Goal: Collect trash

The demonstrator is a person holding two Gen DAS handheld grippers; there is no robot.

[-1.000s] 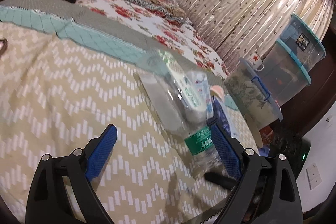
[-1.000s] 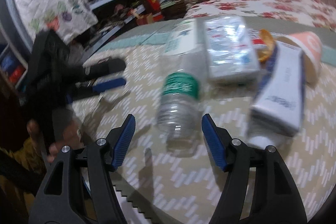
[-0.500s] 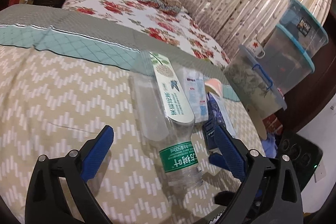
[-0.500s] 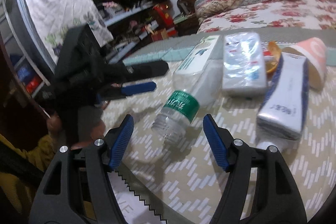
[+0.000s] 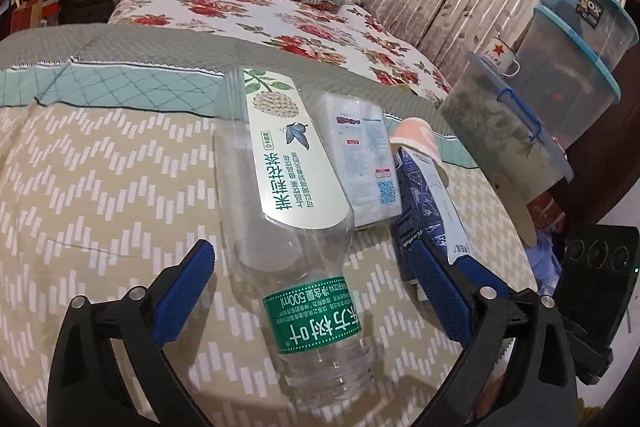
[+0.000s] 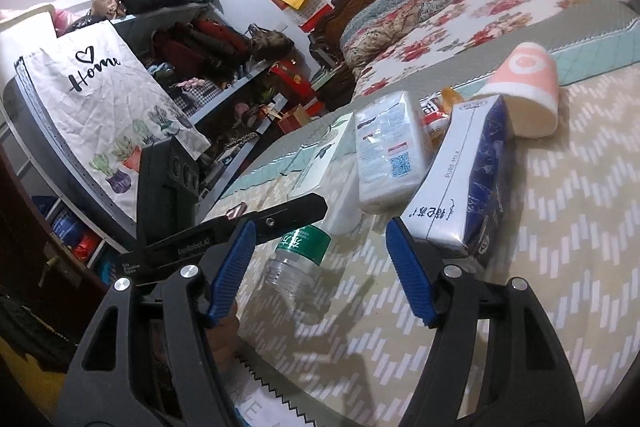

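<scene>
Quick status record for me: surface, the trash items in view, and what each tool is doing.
surface: bed cover, zigzag pattern
bottle: clear plastic bottle lying on its side, green label, no cap seen
pack: white plastic-wrapped pack beside the bottle
carton: blue and white milk carton lying flat
cup: pink and white cup on its side
left tool: open, astride the bottle, pads not touching it
right tool: open, holds nothing
</scene>
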